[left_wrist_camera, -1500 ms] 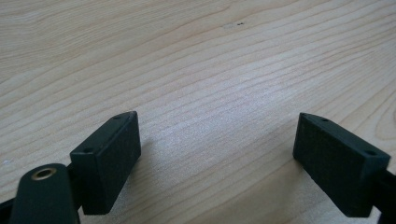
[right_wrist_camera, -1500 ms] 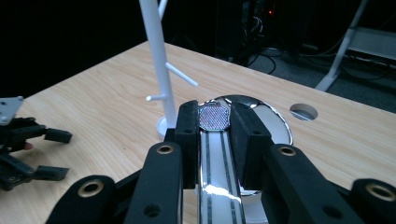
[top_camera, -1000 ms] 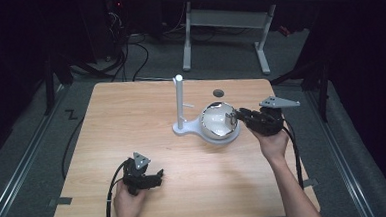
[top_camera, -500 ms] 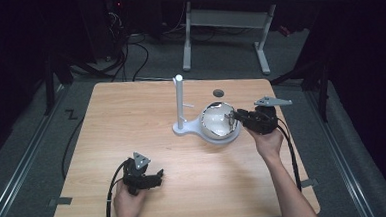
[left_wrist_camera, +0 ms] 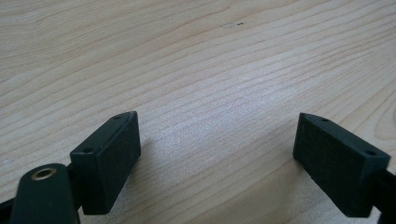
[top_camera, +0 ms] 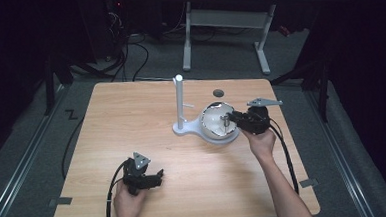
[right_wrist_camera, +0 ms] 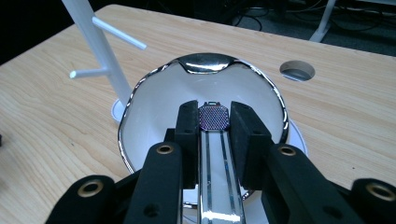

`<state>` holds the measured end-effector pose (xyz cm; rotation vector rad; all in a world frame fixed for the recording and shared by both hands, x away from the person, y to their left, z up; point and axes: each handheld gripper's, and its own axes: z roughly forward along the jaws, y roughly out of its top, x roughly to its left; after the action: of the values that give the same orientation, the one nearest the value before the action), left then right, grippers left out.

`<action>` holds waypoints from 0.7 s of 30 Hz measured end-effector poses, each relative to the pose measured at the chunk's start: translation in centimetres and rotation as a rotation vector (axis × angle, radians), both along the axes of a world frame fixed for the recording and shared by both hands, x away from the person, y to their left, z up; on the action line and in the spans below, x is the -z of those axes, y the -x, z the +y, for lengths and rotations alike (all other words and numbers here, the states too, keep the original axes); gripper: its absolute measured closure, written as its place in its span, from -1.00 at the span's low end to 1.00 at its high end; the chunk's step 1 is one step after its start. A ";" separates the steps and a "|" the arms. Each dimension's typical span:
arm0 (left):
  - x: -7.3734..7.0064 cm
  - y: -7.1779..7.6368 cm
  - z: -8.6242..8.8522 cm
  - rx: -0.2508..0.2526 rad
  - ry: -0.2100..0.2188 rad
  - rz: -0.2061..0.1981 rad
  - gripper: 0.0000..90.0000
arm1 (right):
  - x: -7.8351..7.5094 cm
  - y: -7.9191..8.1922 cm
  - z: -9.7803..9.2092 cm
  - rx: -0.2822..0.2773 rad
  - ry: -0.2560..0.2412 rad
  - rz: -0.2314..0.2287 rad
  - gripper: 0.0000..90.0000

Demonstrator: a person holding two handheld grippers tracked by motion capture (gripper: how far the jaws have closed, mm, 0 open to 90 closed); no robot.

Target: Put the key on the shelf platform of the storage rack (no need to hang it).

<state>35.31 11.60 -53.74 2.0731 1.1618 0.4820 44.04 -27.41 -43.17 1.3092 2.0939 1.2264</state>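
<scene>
While right claw (right_wrist_camera: 214, 122) grips strainer (right_wrist_camera: 214, 117), stand (right_wrist_camera: 95, 44) beside

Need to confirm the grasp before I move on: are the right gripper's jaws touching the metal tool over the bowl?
Touching. In the right gripper view, the right gripper has both jaws pressed against the sides of the metal tool, no gap, above the bowl.

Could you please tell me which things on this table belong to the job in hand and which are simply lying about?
In the job:
- right gripper, shut on a metal strip
- shiny bowl, over which the strip is held
- white stand beside the bowl

Lying about:
- left gripper, open, low over bare table
- round hole in the tabletop
</scene>
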 end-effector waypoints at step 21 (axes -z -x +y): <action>0.0 0.0 0.0 0.000 0.000 0.000 -0.66 | 2.1 -2.0 1.4 0.012 0.016 0.048 0.66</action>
<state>35.31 11.60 -53.74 2.0733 1.1614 0.4820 46.07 -26.00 -45.29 1.3550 2.1210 1.1827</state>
